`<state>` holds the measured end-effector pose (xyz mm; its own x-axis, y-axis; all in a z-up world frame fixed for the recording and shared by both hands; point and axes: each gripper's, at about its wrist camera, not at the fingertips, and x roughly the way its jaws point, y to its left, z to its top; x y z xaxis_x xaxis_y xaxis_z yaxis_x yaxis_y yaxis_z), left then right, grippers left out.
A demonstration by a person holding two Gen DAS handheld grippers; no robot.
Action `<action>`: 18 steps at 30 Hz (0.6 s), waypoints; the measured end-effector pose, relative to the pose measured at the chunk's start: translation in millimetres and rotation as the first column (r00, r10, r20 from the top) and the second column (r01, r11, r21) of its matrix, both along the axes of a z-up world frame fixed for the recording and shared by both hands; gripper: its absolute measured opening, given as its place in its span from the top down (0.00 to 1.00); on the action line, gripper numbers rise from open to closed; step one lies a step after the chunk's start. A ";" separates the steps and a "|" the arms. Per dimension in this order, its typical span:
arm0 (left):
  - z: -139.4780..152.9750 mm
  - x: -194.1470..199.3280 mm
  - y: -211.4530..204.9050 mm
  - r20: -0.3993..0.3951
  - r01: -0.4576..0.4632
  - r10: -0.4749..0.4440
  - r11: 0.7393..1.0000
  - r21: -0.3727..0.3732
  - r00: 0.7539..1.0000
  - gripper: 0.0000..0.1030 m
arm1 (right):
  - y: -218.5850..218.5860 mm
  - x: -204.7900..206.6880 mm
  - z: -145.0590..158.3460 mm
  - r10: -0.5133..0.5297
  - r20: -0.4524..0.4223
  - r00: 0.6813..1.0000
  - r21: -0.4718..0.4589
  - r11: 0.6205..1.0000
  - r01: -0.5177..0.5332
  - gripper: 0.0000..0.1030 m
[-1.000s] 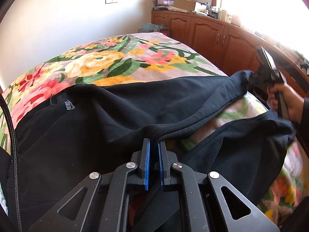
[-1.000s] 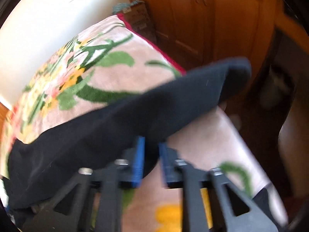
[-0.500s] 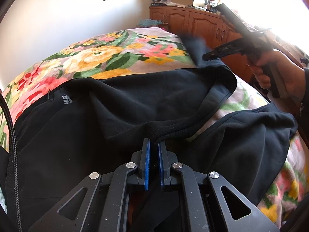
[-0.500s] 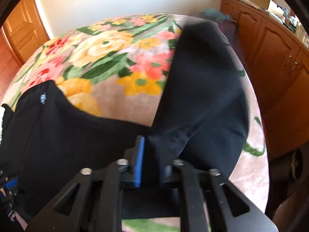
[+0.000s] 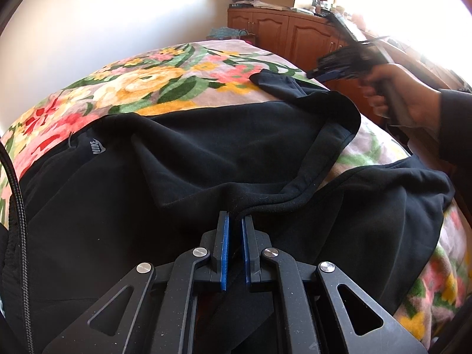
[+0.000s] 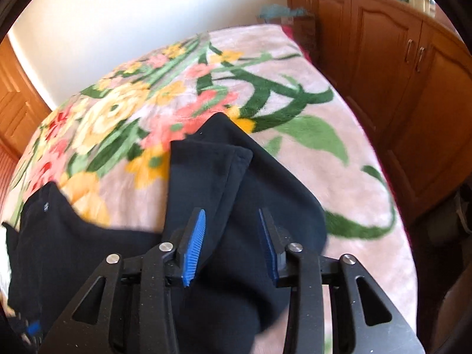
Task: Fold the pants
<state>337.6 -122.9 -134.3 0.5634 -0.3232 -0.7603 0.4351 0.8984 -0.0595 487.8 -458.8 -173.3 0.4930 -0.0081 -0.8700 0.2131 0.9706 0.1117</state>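
Observation:
Black Nike pants [image 5: 183,159] lie spread across a floral bed. My left gripper [image 5: 234,221] is shut on a fold of the pants at the crotch seam, low on the bed. One leg is flipped back, its cuff end [image 5: 274,84] lying on the blanket. My right gripper [image 6: 231,215] is open above that leg [image 6: 224,159], jaws apart, holding nothing. It also shows in the left wrist view [image 5: 317,74], held in a hand at the bed's right side. The other leg [image 5: 398,200] drapes toward the bed's right edge.
The floral blanket [image 5: 141,79] covers the bed. Wooden cabinets [image 5: 295,35] with clutter on top run along the right wall, close to the bed's edge [image 6: 392,194]. A white wall stands behind; a wooden door [image 6: 14,106] is at left.
My right gripper carried the leg end up and over onto the blanket, then opened and let it go. My left gripper stayed shut in place.

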 end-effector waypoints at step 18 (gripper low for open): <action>6.9 7.1 -0.8 0.041 -0.055 0.055 0.998 0.006 0.998 0.93 | 13.2 59.1 -3.3 0.058 -0.058 0.997 -0.175 0.982 -0.067 0.93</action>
<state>344.7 -123.6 -127.4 0.6109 -0.2855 -0.7384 0.3867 0.9215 -0.0364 547.0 -445.6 -176.5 0.4513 -0.1344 -0.8822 0.1525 0.9857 -0.0722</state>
